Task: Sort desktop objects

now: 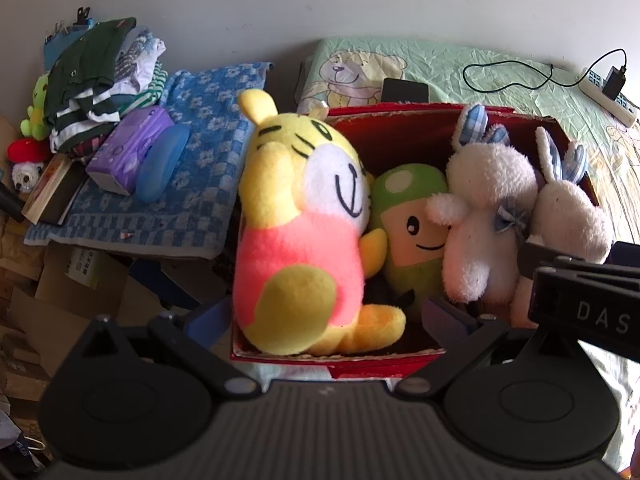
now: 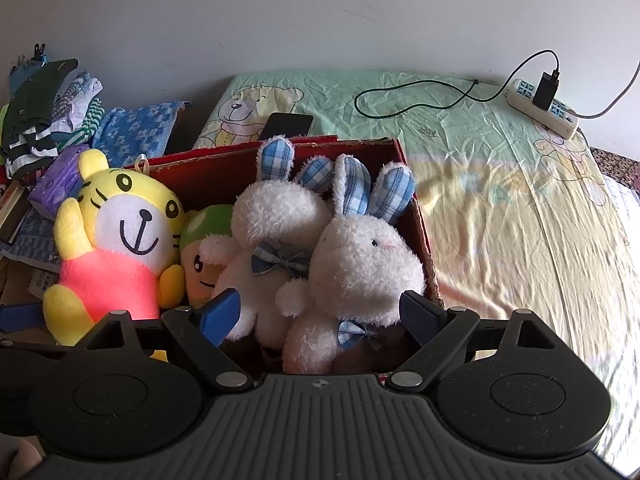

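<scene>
Right wrist: jaws wide around white rabbit (image 2: 360,268).

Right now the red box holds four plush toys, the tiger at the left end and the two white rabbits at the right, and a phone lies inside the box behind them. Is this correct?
Not quite: the phone is not inside the red box. It lies on the sheet behind the box, as the right wrist view shows. The rest holds: four plush toys, tiger at the left end, two white rabbits at the right.
</scene>
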{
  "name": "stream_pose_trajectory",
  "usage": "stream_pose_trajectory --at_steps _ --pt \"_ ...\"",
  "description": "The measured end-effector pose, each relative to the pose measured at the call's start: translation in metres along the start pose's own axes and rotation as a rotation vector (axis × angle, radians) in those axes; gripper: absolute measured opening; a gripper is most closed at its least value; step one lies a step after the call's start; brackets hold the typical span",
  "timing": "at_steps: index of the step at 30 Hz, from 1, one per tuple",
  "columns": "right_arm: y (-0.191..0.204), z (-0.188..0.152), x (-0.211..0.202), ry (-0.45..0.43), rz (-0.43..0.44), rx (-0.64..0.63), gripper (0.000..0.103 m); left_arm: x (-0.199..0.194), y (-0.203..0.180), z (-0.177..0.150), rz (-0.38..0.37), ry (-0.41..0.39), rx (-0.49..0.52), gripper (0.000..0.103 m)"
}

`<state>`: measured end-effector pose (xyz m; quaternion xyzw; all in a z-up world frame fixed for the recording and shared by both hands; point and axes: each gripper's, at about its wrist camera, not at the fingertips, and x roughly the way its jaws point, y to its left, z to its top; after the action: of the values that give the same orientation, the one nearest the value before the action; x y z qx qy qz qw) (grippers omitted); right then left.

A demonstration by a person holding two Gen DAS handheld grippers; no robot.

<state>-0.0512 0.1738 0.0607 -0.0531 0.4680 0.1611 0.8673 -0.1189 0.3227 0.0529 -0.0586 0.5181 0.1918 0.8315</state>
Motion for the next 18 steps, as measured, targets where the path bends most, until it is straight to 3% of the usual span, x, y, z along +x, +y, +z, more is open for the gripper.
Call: stream_pose_trajectory --at_steps 18 --pt "-0.009 -0.009 -0.011 -0.012 -0.004 0.019 0.089 -0.012 -0.006 -0.01 0.01 -0.023 0.003 0.102"
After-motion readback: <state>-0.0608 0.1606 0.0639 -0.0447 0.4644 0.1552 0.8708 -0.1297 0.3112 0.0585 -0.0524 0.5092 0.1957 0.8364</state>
